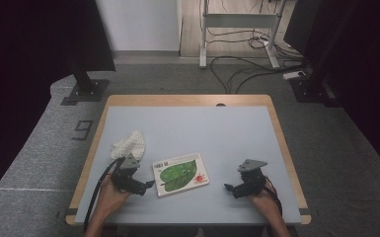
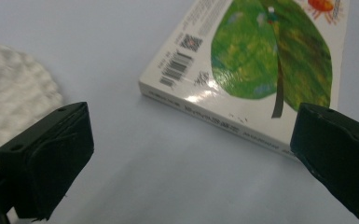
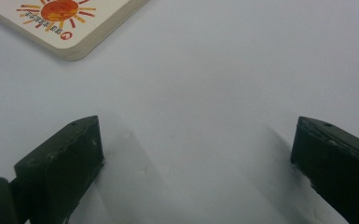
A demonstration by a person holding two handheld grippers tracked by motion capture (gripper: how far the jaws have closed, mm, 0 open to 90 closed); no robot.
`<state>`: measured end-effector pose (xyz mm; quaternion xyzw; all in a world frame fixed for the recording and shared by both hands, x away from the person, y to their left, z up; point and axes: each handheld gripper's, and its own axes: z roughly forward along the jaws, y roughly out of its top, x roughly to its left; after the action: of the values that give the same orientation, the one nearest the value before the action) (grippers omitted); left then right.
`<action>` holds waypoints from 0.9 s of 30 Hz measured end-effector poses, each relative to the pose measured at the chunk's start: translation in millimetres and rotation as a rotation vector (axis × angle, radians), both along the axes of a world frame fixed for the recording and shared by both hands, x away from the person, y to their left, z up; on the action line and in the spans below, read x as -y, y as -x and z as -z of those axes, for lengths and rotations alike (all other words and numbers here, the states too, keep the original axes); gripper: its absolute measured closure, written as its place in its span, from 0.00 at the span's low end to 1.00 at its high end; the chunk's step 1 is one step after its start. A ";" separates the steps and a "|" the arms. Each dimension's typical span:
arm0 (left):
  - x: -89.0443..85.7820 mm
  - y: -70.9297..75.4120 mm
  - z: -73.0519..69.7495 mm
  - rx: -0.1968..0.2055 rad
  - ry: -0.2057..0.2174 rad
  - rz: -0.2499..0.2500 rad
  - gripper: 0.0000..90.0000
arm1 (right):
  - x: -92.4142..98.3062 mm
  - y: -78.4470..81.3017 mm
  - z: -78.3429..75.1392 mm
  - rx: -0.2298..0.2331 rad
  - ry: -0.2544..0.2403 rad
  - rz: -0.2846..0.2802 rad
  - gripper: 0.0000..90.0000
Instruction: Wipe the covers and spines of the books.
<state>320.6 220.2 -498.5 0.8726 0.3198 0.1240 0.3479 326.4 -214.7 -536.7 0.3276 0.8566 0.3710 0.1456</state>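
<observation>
A thin white board book with a green leaf and orange sun on its cover [image 1: 180, 174] lies flat near the six o'clock edge of the pale grey tabletop [image 1: 217, 128]. The left claw [image 1: 148, 185] at its nine o'clock and the right claw [image 1: 228, 187] at its three o'clock both gape wide, holding nothing. A crumpled white textured cloth [image 1: 129, 143] sits at the book's ten o'clock.

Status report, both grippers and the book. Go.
Left gripper open, jaws at the book's near edge, not touching. Right gripper open, empty, apart from book. Book flat on table. White cloth beside left gripper, not in the way.
</observation>
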 end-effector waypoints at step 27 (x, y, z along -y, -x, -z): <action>12.0 1.1 27.4 -0.029 0.005 0.051 0.00 | 0.2 -0.4 -0.4 -0.005 0.003 -0.001 0.02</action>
<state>319.4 208.2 -525.9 0.8813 0.3029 0.1015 0.3483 326.8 -214.9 -536.3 0.3278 0.8578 0.3690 0.1435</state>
